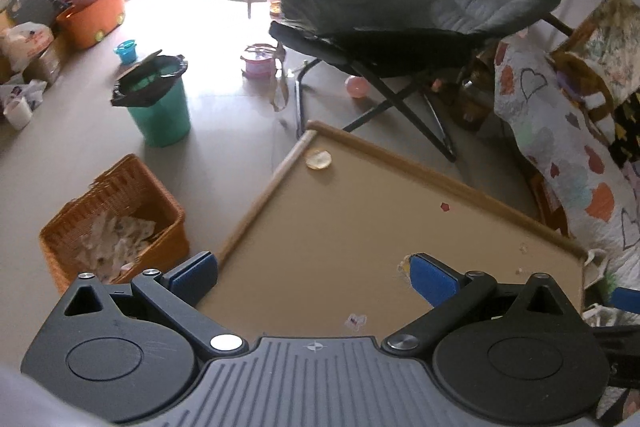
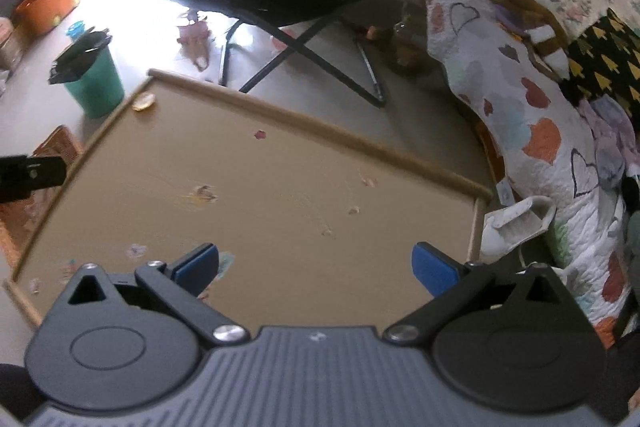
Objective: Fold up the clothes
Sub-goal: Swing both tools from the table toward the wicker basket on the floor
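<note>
**Both grippers spread wide over a bare table; clothes sit in the basket beside it**

The left gripper [image 1: 314, 277] hangs above the near part of a low tan table [image 1: 360, 227] with a raised wooden rim, its blue-padded fingers [image 1: 434, 277] spread apart and holding nothing. The right gripper [image 2: 316, 267] is likewise released, its blue pads [image 2: 434, 269] wide apart over the table's near edge, nothing between them.

No garment lies on the table top. It carries only small stickers and scuffs, plus a pale round disc [image 1: 319, 159] close to the far left corner.

The clothes in view are a crumpled light patterned cloth [image 1: 114, 245] lying inside an orange wicker basket [image 1: 80, 211] on the floor, just off the table's left edge. In the right wrist view only a sliver of that basket shows past the left edge, behind a black part that is most likely the other gripper.

Beyond the far left corner stands a green bin [image 1: 160, 107] lined with a black bag. Past the far edge is a dark folding lounge chair [image 1: 400, 39]. Along the right edge, a white quilt printed with hearts [image 2: 520, 115] drapes over furniture, with a black cloth patterned in yellow [image 2: 604, 67] above it.
</note>
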